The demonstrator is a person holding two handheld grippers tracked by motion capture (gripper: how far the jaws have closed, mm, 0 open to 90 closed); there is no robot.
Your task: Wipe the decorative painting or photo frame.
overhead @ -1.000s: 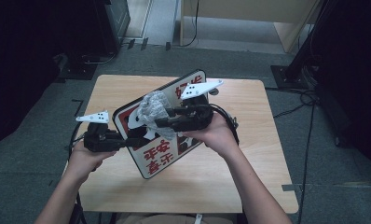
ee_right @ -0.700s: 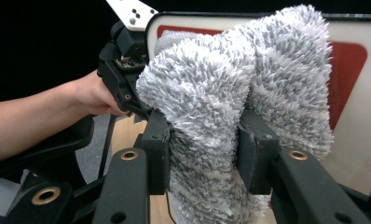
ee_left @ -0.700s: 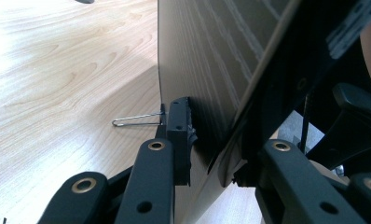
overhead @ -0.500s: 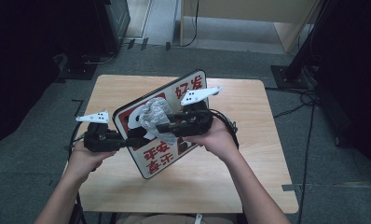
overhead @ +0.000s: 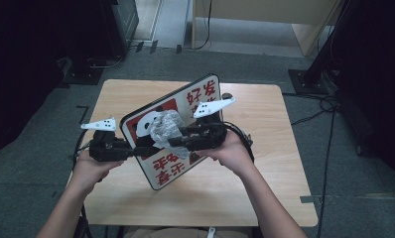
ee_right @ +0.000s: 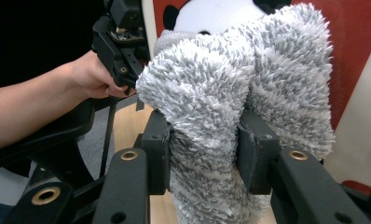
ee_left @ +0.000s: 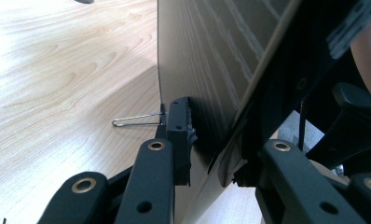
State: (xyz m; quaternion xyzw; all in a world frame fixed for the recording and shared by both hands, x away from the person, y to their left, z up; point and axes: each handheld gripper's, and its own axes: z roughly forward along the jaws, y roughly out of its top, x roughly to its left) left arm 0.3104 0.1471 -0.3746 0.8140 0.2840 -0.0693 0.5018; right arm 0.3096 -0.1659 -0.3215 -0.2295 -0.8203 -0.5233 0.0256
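A sign board (overhead: 168, 167) with a panda and red characters is held tilted above the wooden table (overhead: 270, 173). My left gripper (overhead: 138, 148) is shut on its left edge; in the left gripper view the board (ee_left: 207, 56) runs edge-on between the pads (ee_left: 179, 135), wood-grain back showing. My right gripper (overhead: 174, 141) is shut on a fluffy grey cloth (overhead: 163, 128), which presses on the board's face by the panda. In the right gripper view the cloth (ee_right: 230, 79) bulges out between both pads (ee_right: 156, 154), against the red and white board (ee_right: 356, 56).
A thin wire loop (ee_left: 132, 120) sticks out beside the left pad. A small dark object (overhead: 227, 95) lies on the table behind the board. Dark stands and cables (overhead: 329, 106) surround the table on the grey floor.
The cloth and the right gripper have slid slightly down the board's face toward the person. The left gripper and the board have stayed put.
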